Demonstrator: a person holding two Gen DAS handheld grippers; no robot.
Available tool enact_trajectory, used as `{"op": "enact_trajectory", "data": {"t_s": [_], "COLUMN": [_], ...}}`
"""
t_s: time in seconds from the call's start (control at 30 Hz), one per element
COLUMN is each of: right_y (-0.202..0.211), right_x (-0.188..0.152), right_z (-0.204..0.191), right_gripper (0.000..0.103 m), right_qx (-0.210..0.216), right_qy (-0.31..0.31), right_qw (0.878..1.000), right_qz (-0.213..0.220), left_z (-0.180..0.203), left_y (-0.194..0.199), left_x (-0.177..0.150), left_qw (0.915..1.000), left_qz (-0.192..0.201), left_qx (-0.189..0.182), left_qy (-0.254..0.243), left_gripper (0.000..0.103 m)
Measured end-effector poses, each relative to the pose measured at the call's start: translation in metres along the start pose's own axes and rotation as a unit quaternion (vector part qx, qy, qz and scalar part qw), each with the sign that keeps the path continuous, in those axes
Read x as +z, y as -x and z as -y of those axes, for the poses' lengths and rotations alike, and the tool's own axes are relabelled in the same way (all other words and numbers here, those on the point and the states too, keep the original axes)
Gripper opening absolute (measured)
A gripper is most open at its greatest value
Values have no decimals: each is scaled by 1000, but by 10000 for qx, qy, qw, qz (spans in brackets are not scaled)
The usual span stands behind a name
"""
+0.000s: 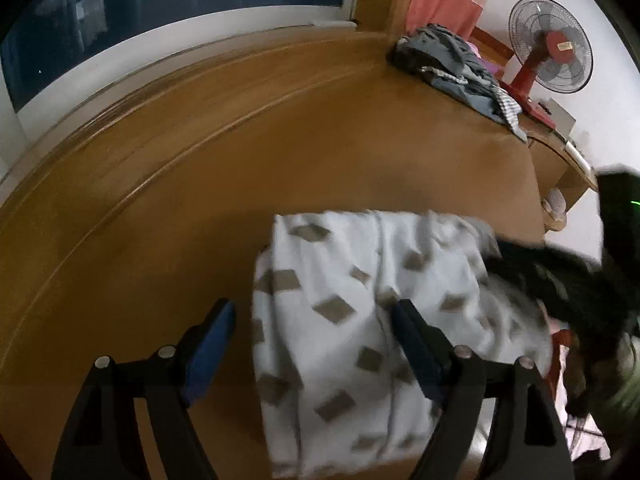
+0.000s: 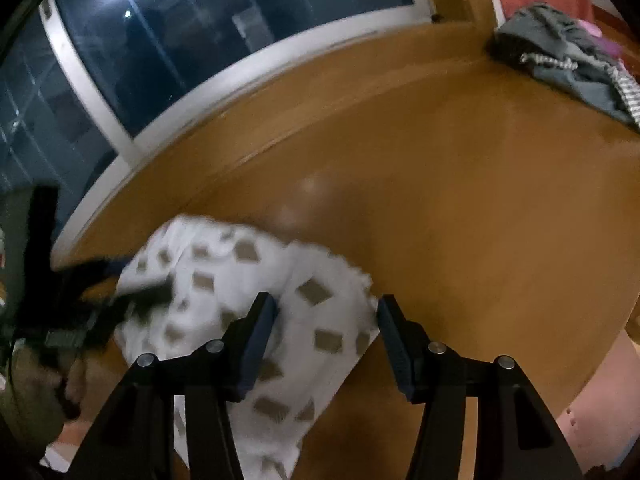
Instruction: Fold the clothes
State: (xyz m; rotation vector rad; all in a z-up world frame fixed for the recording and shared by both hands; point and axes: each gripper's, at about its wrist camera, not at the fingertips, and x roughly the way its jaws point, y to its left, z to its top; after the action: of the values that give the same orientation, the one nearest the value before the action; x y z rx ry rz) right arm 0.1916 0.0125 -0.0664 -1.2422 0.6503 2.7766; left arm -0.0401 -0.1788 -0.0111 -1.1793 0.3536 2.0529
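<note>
A white garment with grey-brown squares [image 1: 352, 320] lies folded on the wooden table [image 1: 280, 140]. My left gripper [image 1: 314, 320] is open above the garment's left edge, one finger over bare wood, the other over the cloth. In the right wrist view the same garment [image 2: 248, 280] lies at lower left. My right gripper [image 2: 326, 312] is open over the garment's right edge, holding nothing. The left gripper [image 2: 80, 304] shows as a dark blur at the far left. The right gripper [image 1: 560, 280] appears as a dark blur at the right of the left wrist view.
A pile of grey and dark clothes [image 1: 452, 64] sits at the table's far right corner [image 2: 568, 60]. A red standing fan [image 1: 548, 52] and pink curtain [image 1: 444, 0] are behind it. A dark window [image 2: 180, 40] runs along the table's far side.
</note>
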Motion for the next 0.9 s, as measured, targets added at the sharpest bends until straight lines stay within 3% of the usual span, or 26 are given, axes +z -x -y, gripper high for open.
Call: {"op": "enact_trajectory", "data": {"t_s": [0.13, 0.23, 0.4, 0.57, 0.63, 0.73, 0.9], "right_y": [8, 7, 32, 27, 7, -14, -2], "right_x": [-32, -63, -74, -30, -16, -25, -59], "right_z": [-28, -71, -111, -100, -94, -99, -128], "right_gripper": [55, 55, 55, 55, 55, 55, 55], "right_qx": [530, 833, 559, 406, 275, 335, 284], "right_qy": [239, 829, 1715, 1483, 1363, 1152, 1421], "right_qw": [9974, 9896, 9824, 9880, 9899, 9906, 9871], "right_qz": [-422, -832, -482, -162, -276, -654, -678], "left_z": [-9, -15, -29, -38, -37, -40, -51], "left_y": [-7, 2, 33, 60, 61, 63, 70], "left_x": [18, 19, 0, -44, -56, -72, -92], "left_qw": [9995, 9989, 9979, 9956, 9953, 9954, 9941], "left_qz": [126, 202, 336, 320, 266, 180, 195], "left_qx": [276, 373, 136, -240, -290, -210, 24], "left_qy": [101, 184, 530, 850, 890, 920, 1065], "left_gripper": [80, 78, 78, 78, 78, 78, 78]}}
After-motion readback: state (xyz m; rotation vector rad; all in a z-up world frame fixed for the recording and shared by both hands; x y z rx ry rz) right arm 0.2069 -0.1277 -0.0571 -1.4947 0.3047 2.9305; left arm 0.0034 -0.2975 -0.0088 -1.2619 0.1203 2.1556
